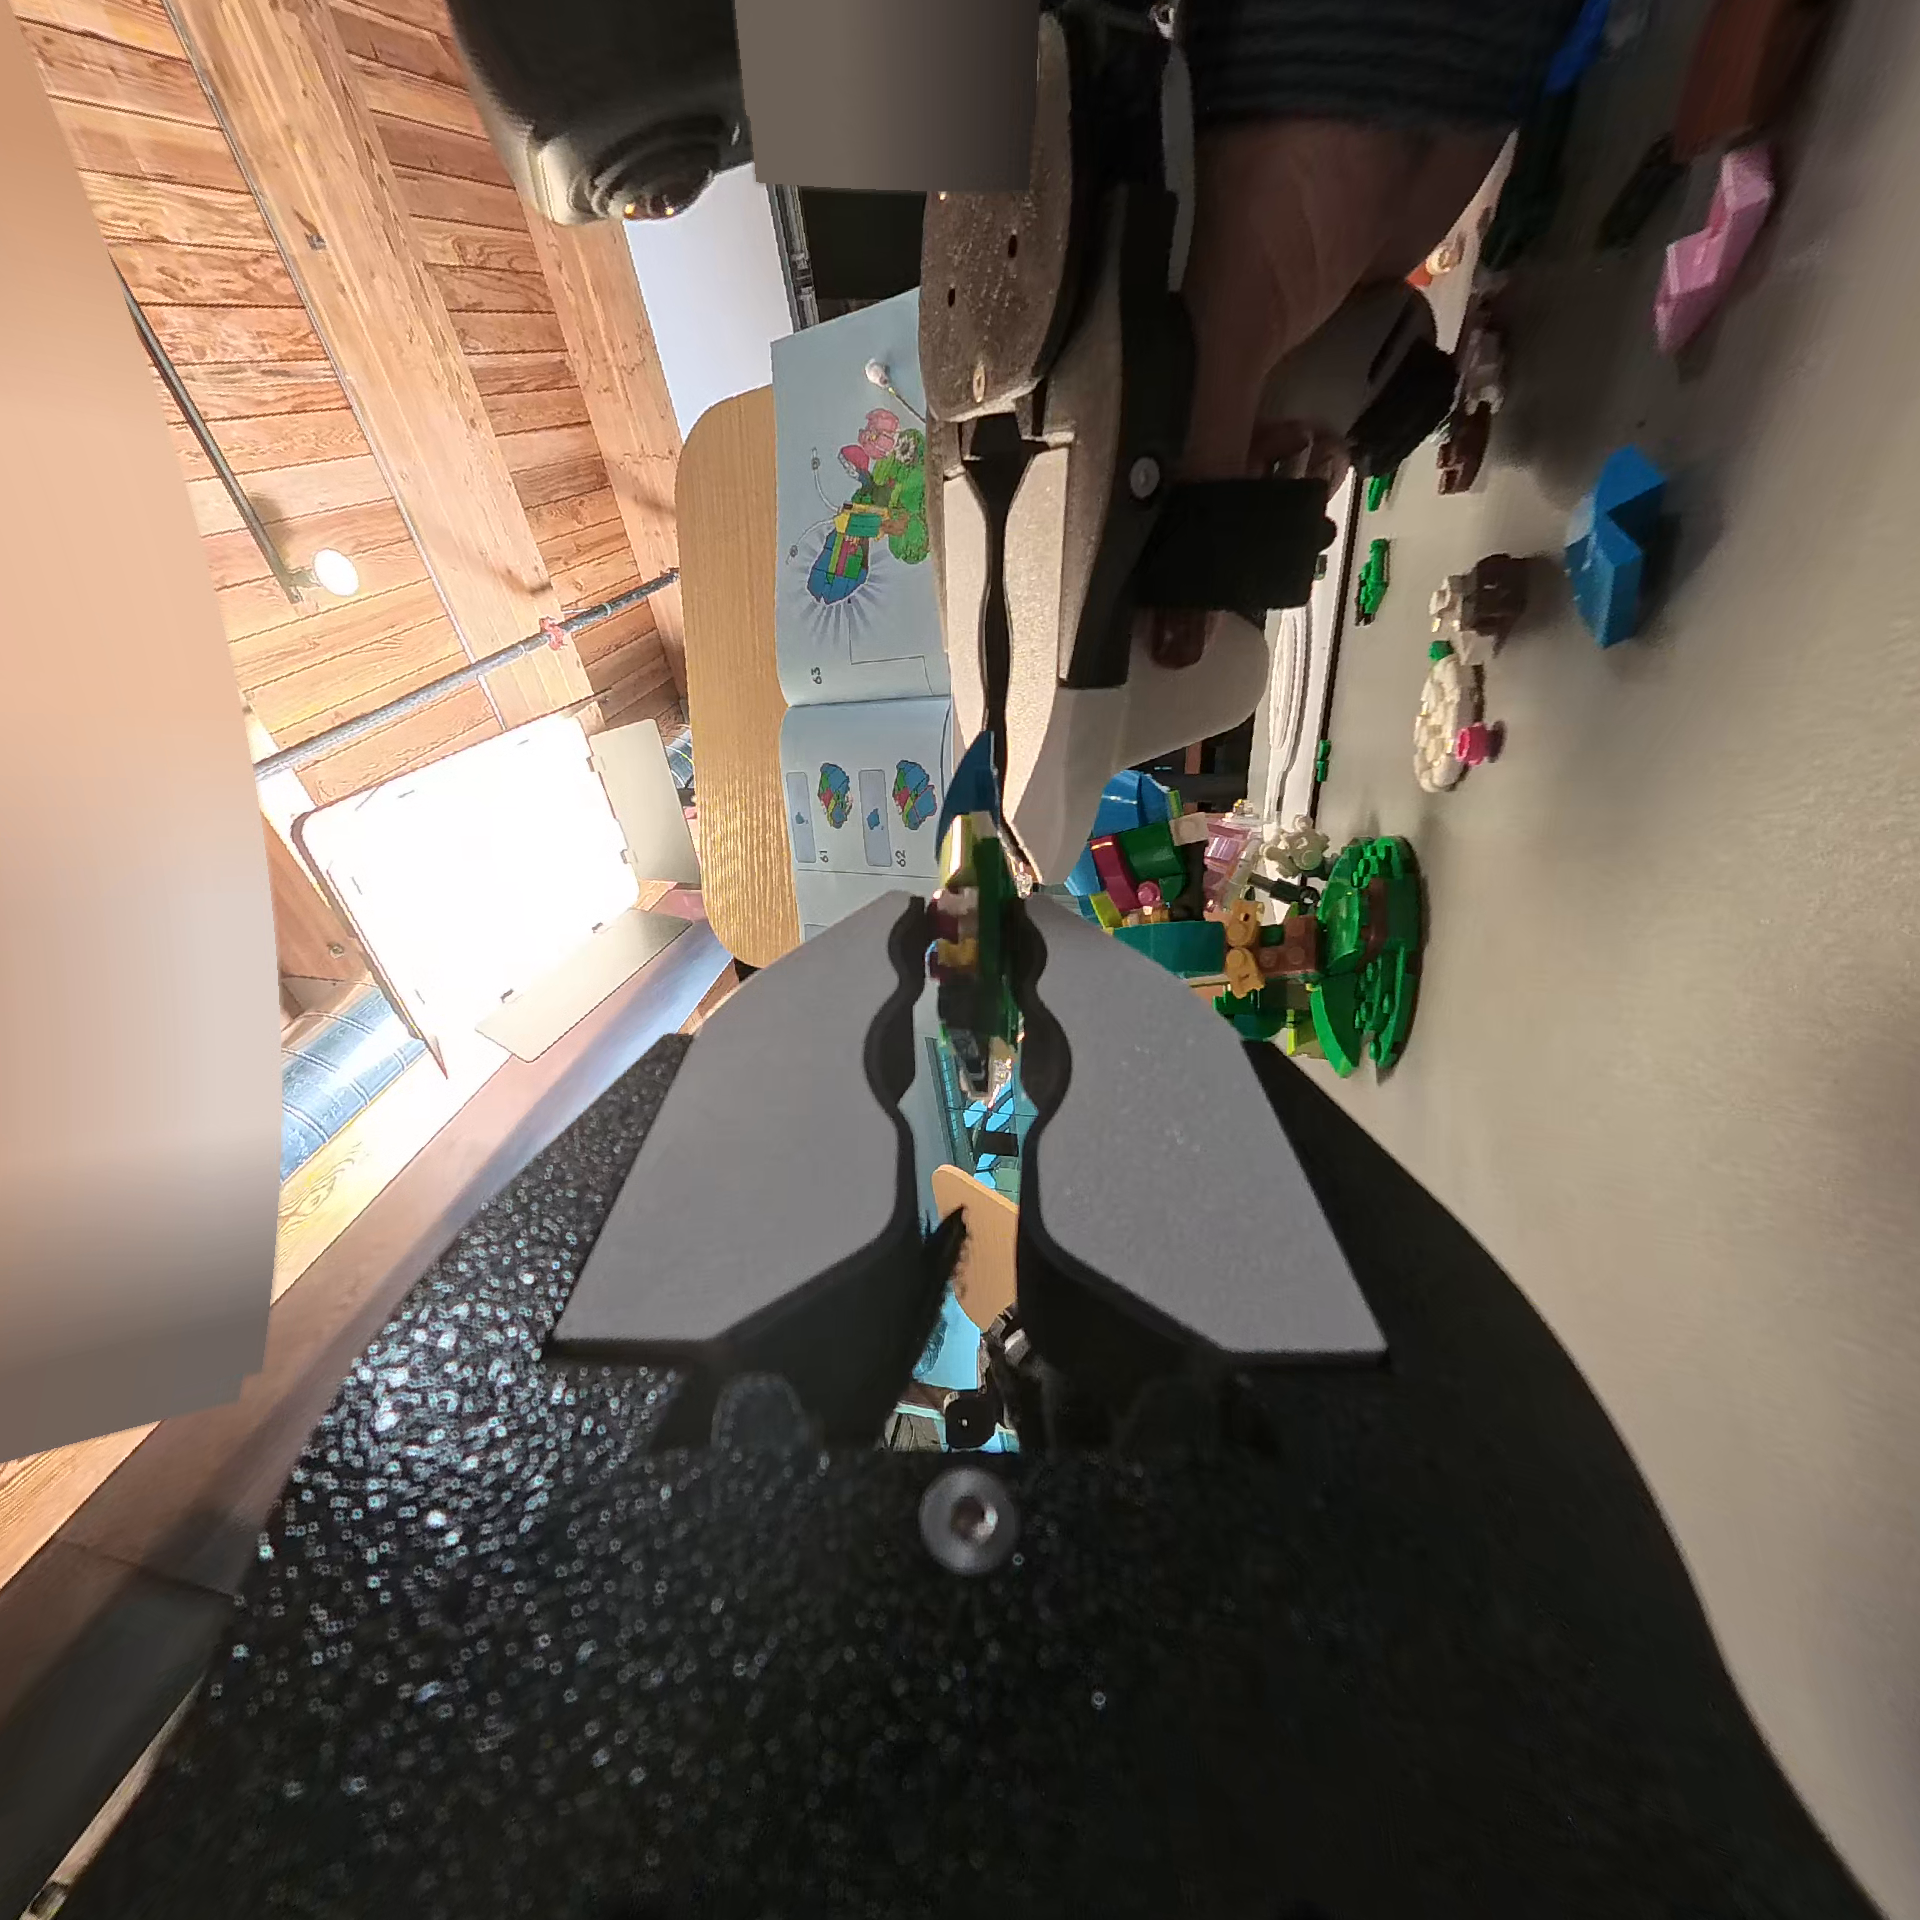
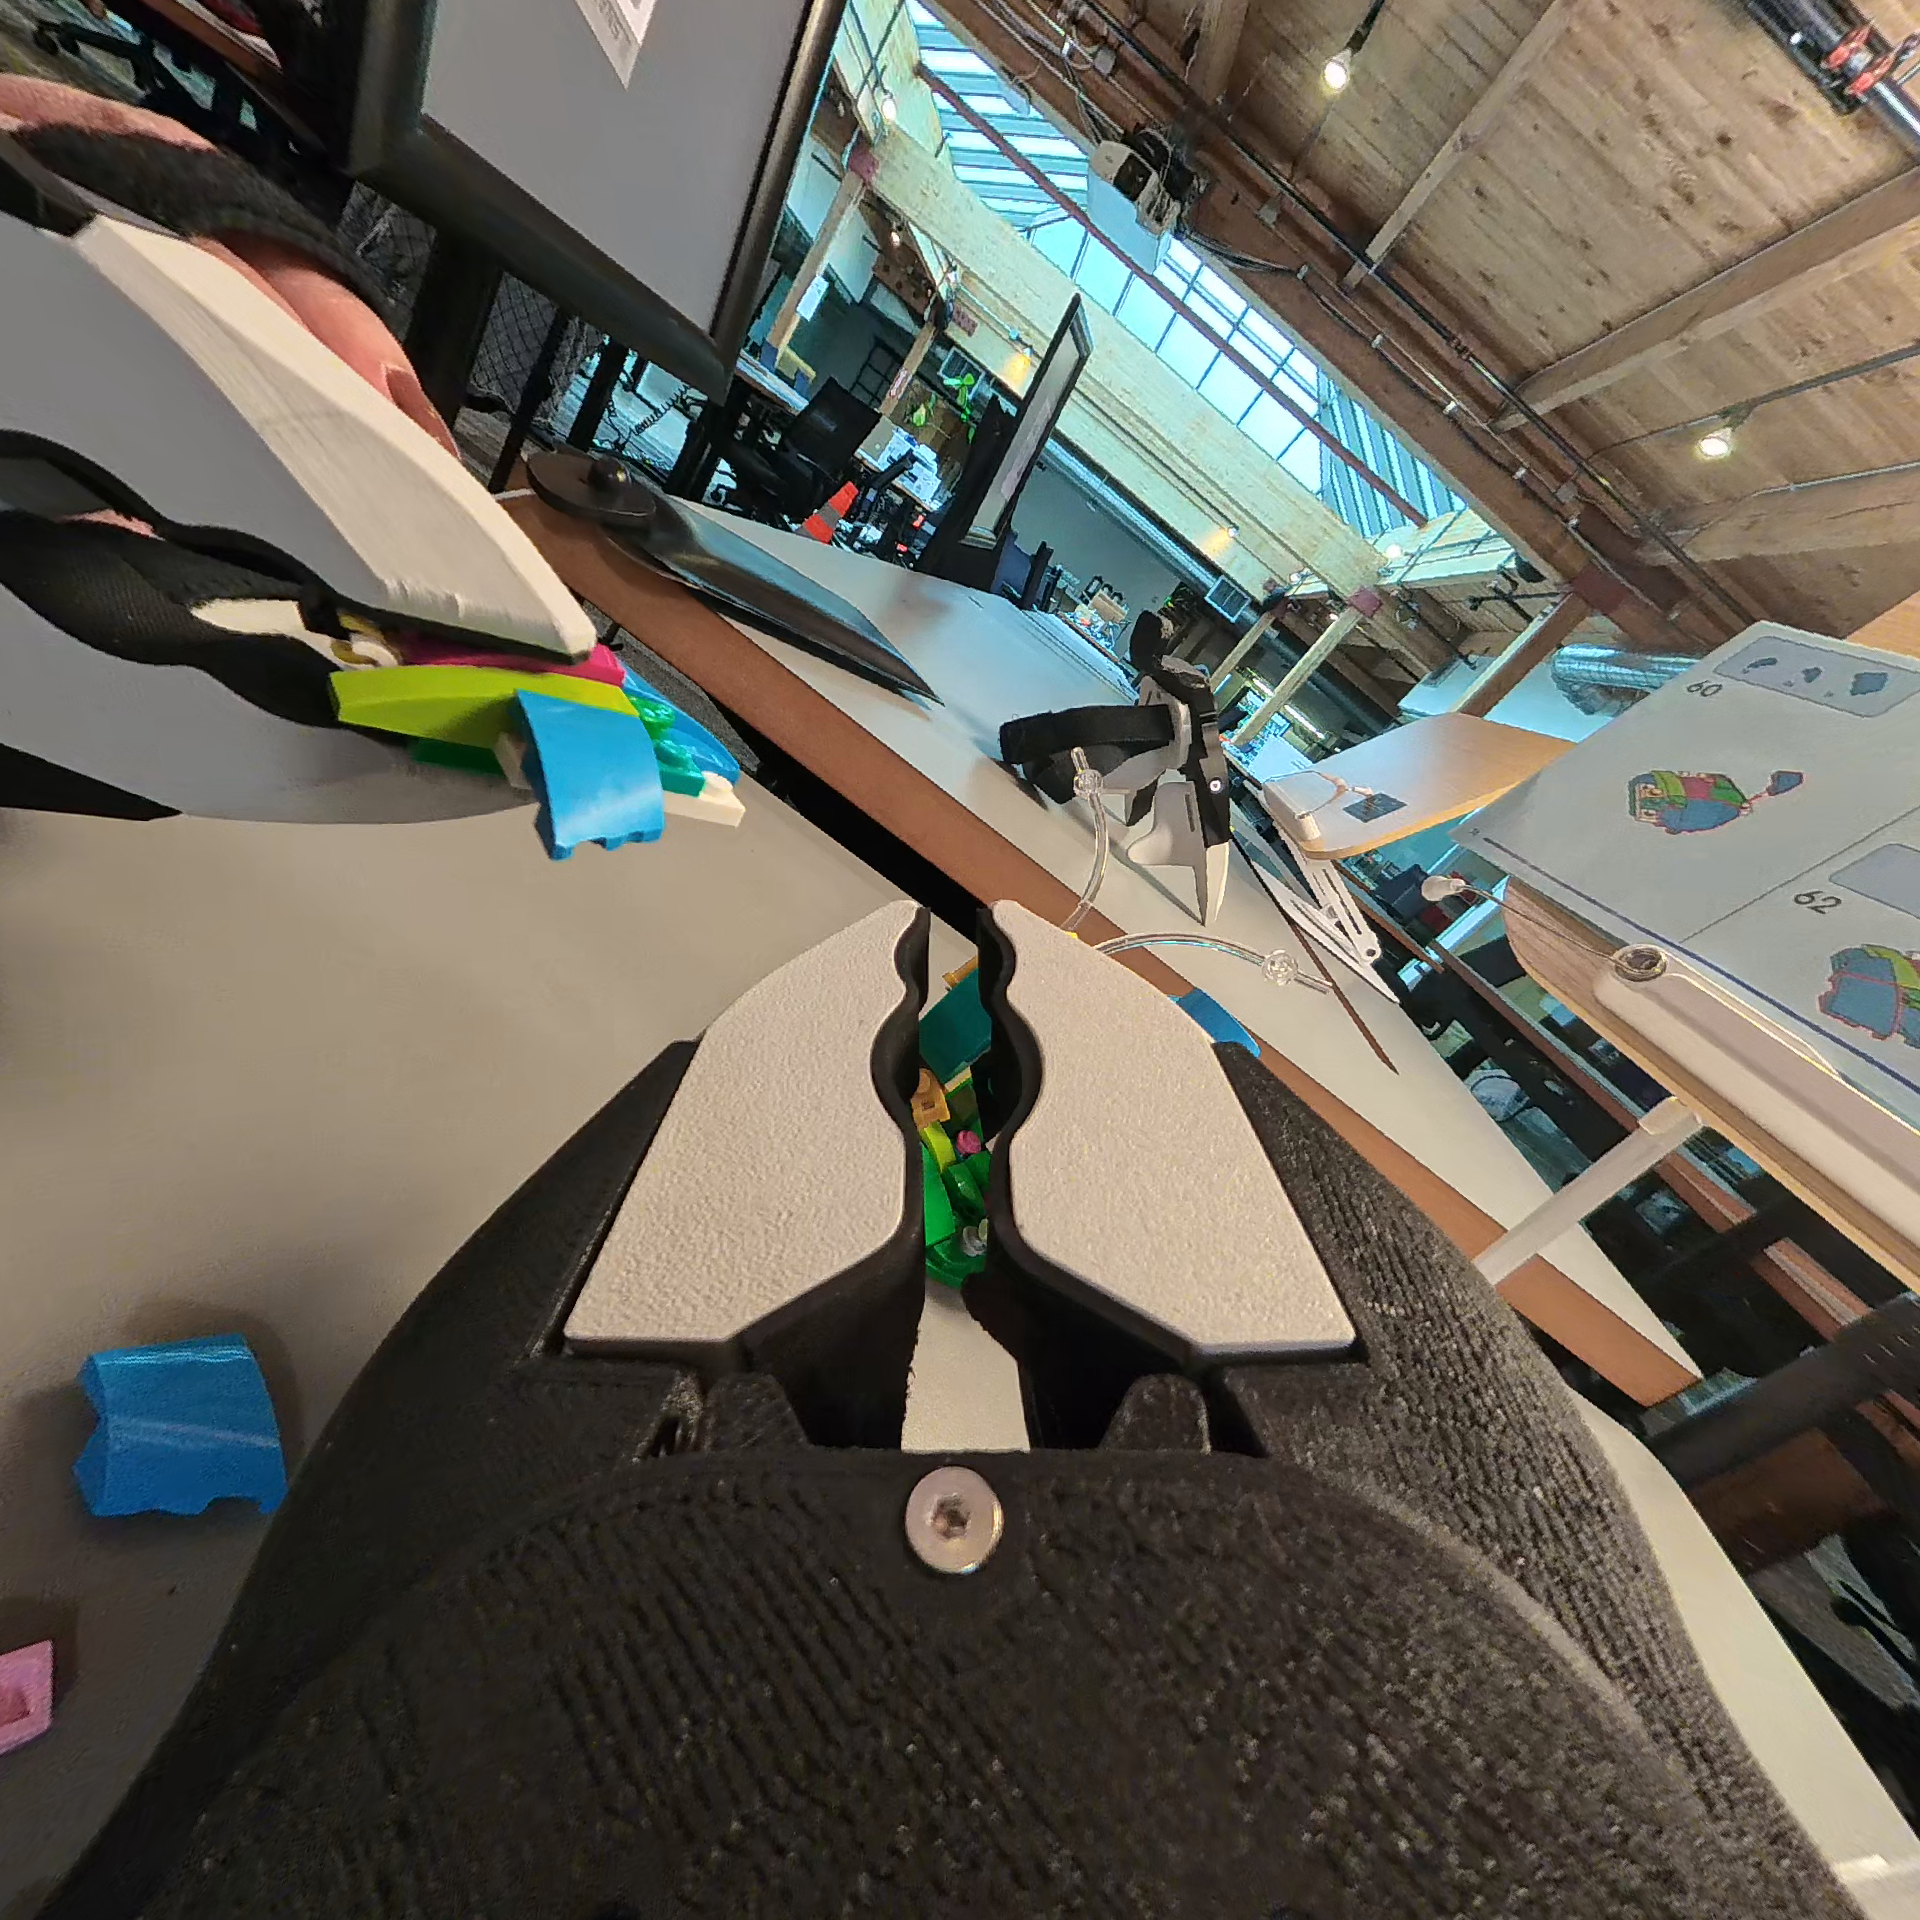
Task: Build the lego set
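Left gripper (image 1: 966, 914) clamped on a small multicoloured lego build (image 1: 971, 935), held up off the grey table (image 1: 1662, 1143); seen from the right wrist as a stack of lime, magenta, white and green plates fronted by a curved blue piece (image 2: 587, 774). Right gripper (image 2: 954, 930) narrowed to a slim gap, with nothing clearly pinched at the tips; in the left view its tips touching the blue top of the held build. Green round leafy assembly (image 1: 1361, 951) standing on the table beside teal and pink pieces. Loose blue curved brick (image 2: 182, 1423) and pink brick (image 2: 23, 1688) lying toward the table's near edge. Open instruction booklet (image 2: 1766, 821) propped on a wooden stand beyond the far edge.
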